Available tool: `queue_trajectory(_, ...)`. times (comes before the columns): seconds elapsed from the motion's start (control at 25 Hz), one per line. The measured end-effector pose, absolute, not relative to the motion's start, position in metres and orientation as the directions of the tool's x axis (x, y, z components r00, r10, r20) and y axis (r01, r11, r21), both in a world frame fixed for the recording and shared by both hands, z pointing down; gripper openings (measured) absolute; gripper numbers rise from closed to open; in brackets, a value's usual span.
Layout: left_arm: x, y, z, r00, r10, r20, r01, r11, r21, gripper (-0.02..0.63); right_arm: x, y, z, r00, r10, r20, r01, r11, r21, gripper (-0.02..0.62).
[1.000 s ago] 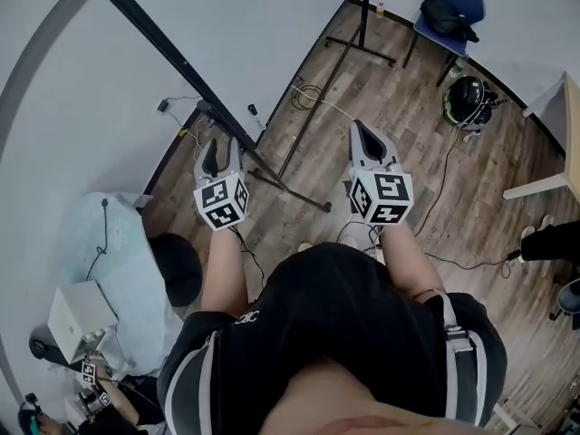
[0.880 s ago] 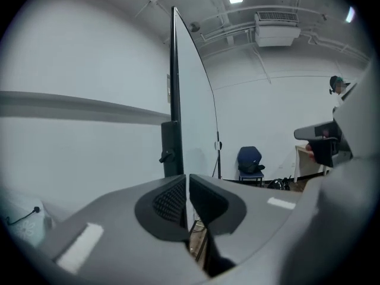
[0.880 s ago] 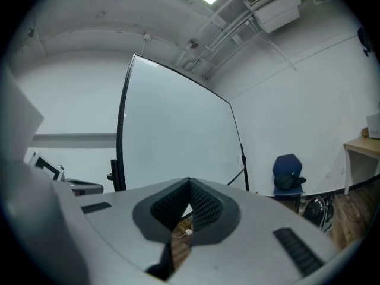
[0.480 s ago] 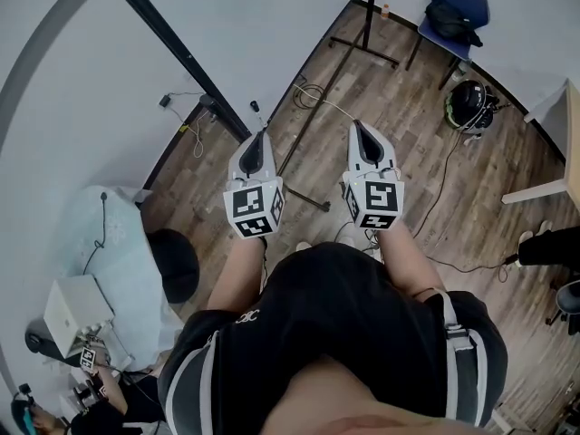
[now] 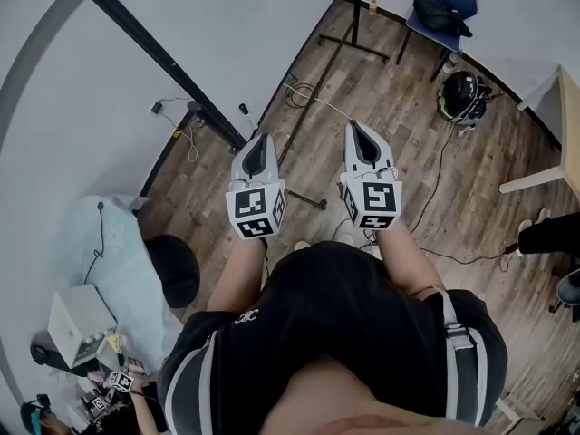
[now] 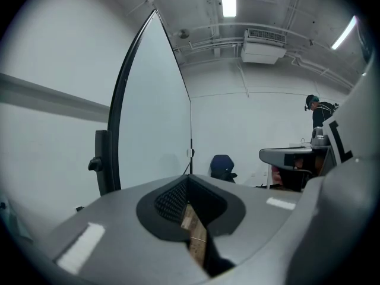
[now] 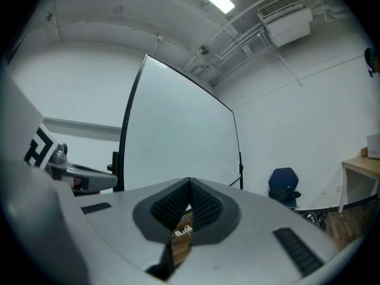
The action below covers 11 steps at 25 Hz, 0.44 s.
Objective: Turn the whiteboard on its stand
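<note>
The whiteboard stands upright in its black frame, with the near side post running down to the floor just left of my left gripper. That gripper is shut and holds nothing; it hangs a short way off the post. My right gripper is level with it, also shut and bare. In the left gripper view the whiteboard is seen nearly edge-on, with a black clamp knob on its post beyond the left gripper. In the right gripper view the whiteboard faces the right gripper.
The stand's black foot rail lies on the wood floor below my grippers. A blue chair, a helmet and cables are at the back right. A table edge is at right. A black stool and white box are at left.
My left gripper was open beside the whiteboard's post; it has shut and moved right, away from the post. The right gripper has hardly moved.
</note>
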<state>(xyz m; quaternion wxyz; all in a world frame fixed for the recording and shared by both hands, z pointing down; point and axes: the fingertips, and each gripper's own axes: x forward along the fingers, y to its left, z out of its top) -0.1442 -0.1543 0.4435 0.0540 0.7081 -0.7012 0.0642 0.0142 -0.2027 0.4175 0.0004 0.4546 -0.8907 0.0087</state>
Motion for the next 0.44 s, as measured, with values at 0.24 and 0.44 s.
queue_trajectory(0.24,-0.1433,-0.1537,0.4446,0.015,-0.986,0.168,-1.000,-0.018,-0.016,0.011,0.0152,-0.2038,0.4221,-0.583,-0.812,0.023,-0.812,0.583,-0.023,-0.008)
queue_trajectory(0.44,-0.1396,-0.1498,0.4470,0.021,-0.985,0.173,-1.000,-0.024,-0.015,0.011,0.0200,-0.2006,0.4273,-0.578,-0.815,0.039,-0.816,0.578,-0.029,-0.008)
